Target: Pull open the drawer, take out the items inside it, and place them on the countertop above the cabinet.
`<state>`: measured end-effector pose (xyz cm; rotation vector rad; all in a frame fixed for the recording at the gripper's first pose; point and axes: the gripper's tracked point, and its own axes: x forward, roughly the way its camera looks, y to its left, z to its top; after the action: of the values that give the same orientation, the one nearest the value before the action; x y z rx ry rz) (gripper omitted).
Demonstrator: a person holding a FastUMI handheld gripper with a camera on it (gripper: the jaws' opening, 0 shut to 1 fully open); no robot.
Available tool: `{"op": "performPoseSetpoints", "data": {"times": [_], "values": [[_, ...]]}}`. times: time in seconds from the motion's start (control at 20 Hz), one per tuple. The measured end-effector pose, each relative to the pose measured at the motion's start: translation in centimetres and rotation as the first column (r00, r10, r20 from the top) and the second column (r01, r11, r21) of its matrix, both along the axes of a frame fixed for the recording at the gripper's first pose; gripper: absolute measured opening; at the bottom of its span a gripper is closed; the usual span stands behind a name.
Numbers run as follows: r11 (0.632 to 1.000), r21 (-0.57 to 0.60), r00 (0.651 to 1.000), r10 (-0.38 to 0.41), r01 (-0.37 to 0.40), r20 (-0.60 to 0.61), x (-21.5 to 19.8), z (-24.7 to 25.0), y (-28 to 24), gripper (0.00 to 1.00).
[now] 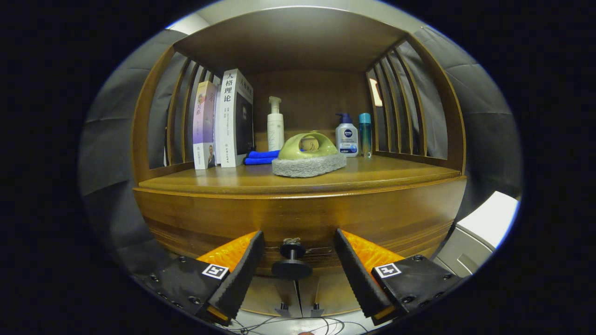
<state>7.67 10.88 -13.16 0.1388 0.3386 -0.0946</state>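
The gripper (294, 274) has its fingers spread wide, and right in the gap between them sits the drawer knob (292, 263), a dark round disc on a short stem. Neither finger touches it; there's daylight on both sides. The knob looks hard and smooth, likely metal, so the pads want to close on the narrow stem behind the disc, where the flange would stop them slipping off during a pull. Just beyond the knob is the drawer front (298, 218), solid wood, flush with the cabinet as far as I can tell, so it reads as closed. Wooden drawers can drag, so I'd expect a firm, straight pull.

Further ahead and above, the countertop (382, 174) already carries a green-handled scrubber (308, 156) with a grey pad, soft underneath and rigid on top, easy to take by its arched handle. Behind it are a folded blue cloth (260, 157), books (224, 121) to the left, and three bottles (347, 135). Whether the drawer holds anything, I can't tell.
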Motion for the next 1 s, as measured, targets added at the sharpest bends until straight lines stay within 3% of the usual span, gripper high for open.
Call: {"op": "performPoseSetpoints", "data": {"times": [0.2, 0.4, 0.8, 1.0], "values": [[1.000, -0.012, 1.000, 0.006, -0.006, 0.016, -0.2, 0.0, 0.1, 0.98], [1.000, -0.007, 0.996, 0.007, -0.006, 0.089, -1.3, 3.4, -0.2, 0.98], [0.998, -0.021, 0.968, 0.065, -0.062, 0.243, -8.4, 14.1, 0.3, 0.97], [0.997, -0.049, 0.962, 0.078, -0.067, 0.263, -11.9, 17.5, -0.5, 0.97]]}}
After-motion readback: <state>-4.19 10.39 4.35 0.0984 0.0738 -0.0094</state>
